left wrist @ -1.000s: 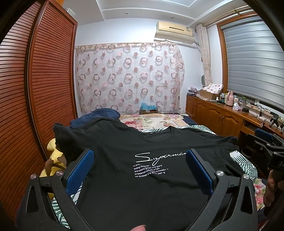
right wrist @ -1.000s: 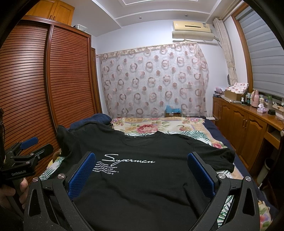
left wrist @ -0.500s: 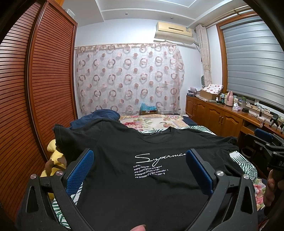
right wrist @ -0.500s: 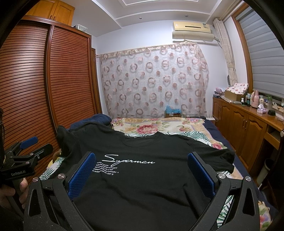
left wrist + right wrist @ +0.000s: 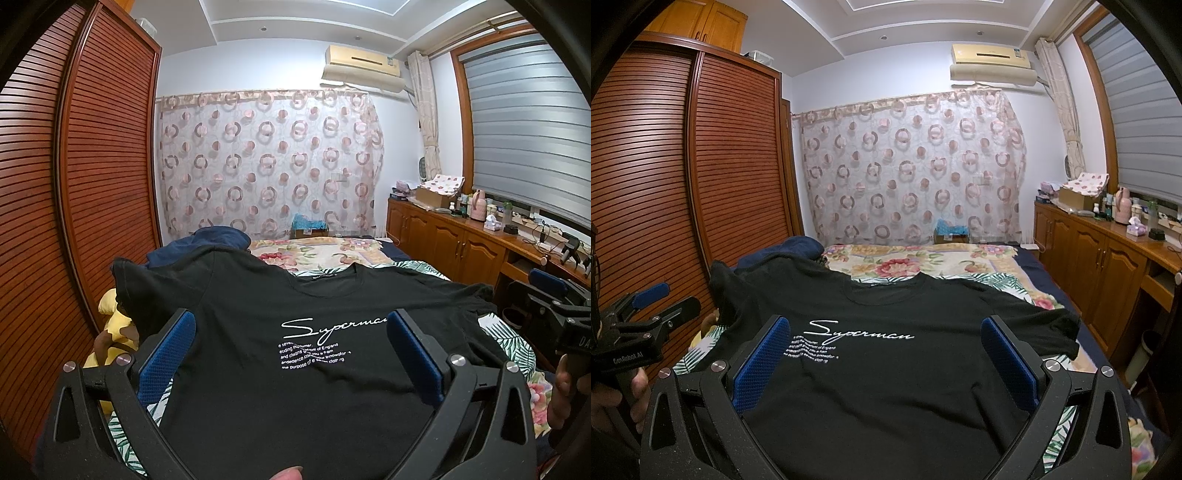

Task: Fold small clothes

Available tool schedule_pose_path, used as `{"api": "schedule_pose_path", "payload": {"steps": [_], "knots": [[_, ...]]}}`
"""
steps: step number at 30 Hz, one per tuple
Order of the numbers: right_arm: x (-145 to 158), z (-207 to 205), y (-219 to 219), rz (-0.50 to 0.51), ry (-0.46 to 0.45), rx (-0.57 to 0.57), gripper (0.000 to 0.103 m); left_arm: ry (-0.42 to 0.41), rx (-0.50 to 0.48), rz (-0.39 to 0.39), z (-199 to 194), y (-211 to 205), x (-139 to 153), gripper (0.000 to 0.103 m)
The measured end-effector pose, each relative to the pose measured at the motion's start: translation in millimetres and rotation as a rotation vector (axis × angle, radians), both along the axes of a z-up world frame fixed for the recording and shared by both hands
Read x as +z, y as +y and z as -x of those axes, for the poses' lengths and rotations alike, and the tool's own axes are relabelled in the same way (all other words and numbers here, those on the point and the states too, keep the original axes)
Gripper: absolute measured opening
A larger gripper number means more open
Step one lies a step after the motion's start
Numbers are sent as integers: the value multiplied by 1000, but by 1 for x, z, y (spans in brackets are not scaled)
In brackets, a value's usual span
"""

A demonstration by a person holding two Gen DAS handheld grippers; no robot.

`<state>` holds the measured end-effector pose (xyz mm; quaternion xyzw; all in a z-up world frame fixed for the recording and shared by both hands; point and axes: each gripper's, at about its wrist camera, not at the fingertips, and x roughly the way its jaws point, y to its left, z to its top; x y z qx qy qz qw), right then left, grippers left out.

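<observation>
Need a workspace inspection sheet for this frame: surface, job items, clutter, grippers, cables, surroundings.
Surface: bed with leaf-print sheet and floral blanket.
Job's things: black T-shirt spread face up, white print showing, collar at the far end; its left sleeve lies rumpled over the bed's edge.
Clutter: navy garment heaped beyond the shirt; yellow plush toy beside the bed.
Grippers: left gripper open, held above the shirt; right gripper open, likewise; neither holds cloth.
Cables: loose wires on the cabinet top; none on the bed.
Surroundings: louvred wardrobe, patterned curtain, air conditioner, wooden cabinets with bottles and boxes.
</observation>
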<state>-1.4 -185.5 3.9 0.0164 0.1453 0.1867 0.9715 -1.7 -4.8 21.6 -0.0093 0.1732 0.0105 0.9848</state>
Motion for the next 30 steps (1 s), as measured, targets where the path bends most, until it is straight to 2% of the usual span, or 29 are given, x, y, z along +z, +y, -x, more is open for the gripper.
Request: {"api": "schedule_pose_path", "payload": {"steps": [7, 19, 30], "knots": [[-7, -16, 8, 18, 48, 22, 103, 46, 39, -22, -3, 8, 14, 103], [-10, -58, 23, 95, 129, 83, 103, 127, 104, -23, -29, 74, -26, 103], [-5, -112, 28, 115, 213, 187, 103, 162, 174, 0, -61, 139, -39, 103]]}}
